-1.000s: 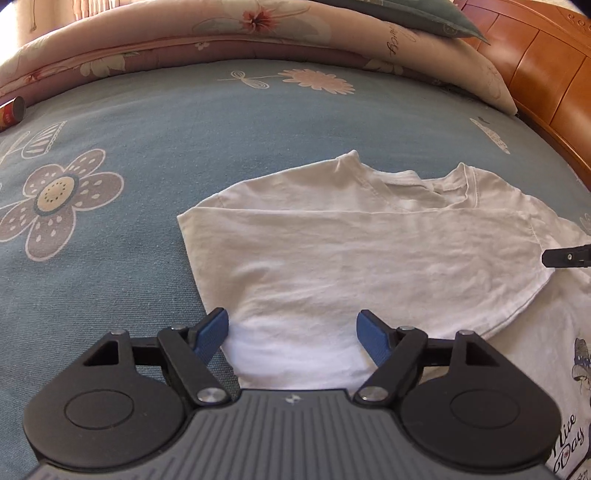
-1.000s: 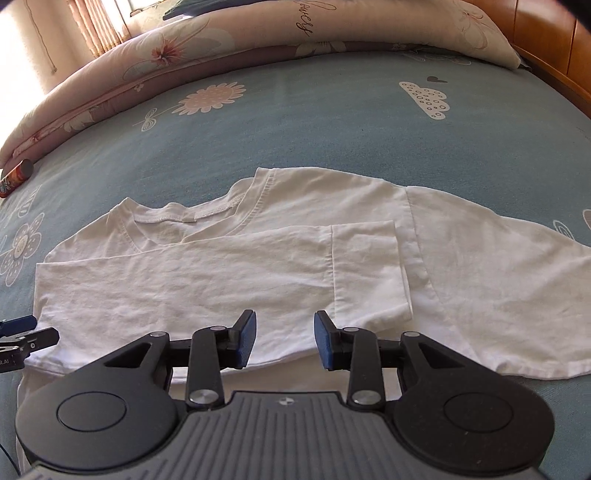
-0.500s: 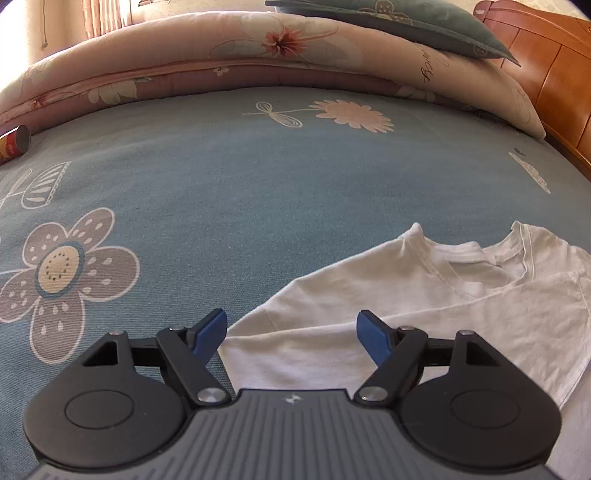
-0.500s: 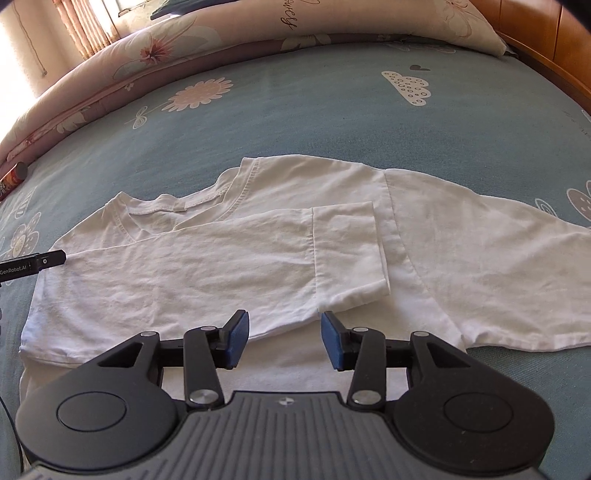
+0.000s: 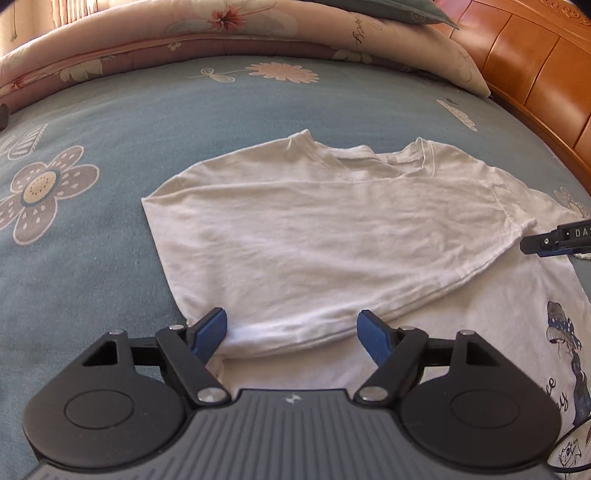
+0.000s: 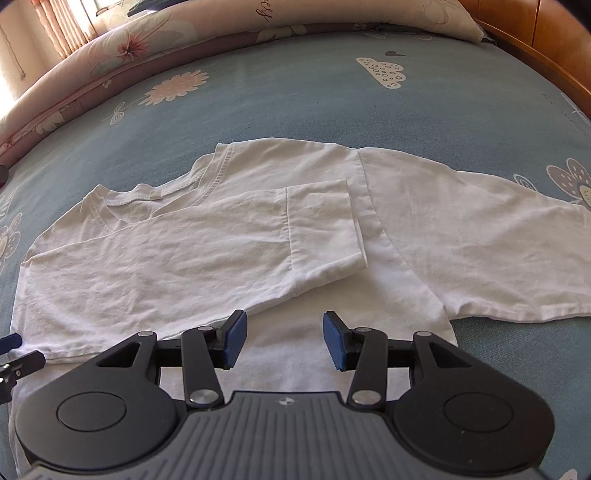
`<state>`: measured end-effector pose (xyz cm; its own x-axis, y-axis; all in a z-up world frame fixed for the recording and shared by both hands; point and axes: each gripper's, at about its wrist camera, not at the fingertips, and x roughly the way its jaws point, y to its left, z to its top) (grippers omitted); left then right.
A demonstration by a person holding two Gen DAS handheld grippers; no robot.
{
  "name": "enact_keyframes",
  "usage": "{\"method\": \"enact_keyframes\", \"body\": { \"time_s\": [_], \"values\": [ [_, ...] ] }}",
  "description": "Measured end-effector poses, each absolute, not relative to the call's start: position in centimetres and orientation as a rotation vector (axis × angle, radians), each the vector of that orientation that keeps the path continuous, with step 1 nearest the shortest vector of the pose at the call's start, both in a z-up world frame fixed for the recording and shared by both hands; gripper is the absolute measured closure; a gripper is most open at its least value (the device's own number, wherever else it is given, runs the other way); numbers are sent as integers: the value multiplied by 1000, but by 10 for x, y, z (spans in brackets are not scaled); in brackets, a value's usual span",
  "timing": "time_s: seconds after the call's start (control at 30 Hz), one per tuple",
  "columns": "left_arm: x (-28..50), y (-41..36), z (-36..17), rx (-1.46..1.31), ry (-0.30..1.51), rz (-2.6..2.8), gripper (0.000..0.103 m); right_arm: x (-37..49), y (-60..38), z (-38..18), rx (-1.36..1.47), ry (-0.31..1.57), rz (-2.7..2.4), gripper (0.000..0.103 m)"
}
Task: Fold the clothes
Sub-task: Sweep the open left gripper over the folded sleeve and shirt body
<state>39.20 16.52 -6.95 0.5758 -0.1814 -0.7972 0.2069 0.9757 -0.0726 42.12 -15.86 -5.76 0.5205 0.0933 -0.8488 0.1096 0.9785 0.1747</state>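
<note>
White long-sleeved T-shirt [image 5: 332,236] is lying spread on the blue flower-print bed sheet [image 5: 110,122], its neckline pointing toward the rolled floral quilt [image 5: 229,33] at the far side. One sleeve [image 6: 207,254] is lying folded across the chest, its cuff resting near the middle of the shirt, while the other sleeve [image 6: 480,236] is stretching out flat over the sheet. A dark printed figure with lettering [image 5: 565,350] is showing on the shirt's front at the edge of the left wrist view.

Left gripper [image 5: 291,334] is hovering over the hem edge of the folded layer, its blue pads [image 5: 210,334] standing wide apart with cloth lying below them but nothing pinched. Right gripper [image 6: 282,339] is hanging above the bare front of the shirt just below the folded sleeve, its jaws standing partly apart and gripping nothing; its tip is also poking into the left wrist view near the folded cuff. A wooden headboard [image 5: 535,70] is running along the right side of the bed
</note>
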Motion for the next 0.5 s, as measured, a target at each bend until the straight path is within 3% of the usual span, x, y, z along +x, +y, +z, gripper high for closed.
{"method": "enact_keyframes", "body": {
  "time_s": [0.17,0.27,0.5],
  "values": [
    [388,155,-52,38,907,-304,24,415,-158,-52,215,1018,-10,49],
    [391,153,-67,59,992,-277,26,410,-156,-49,215,1029,-5,49],
    [383,141,-48,140,912,-360,24,366,-163,-37,38,1079,85,47]
  ]
}}
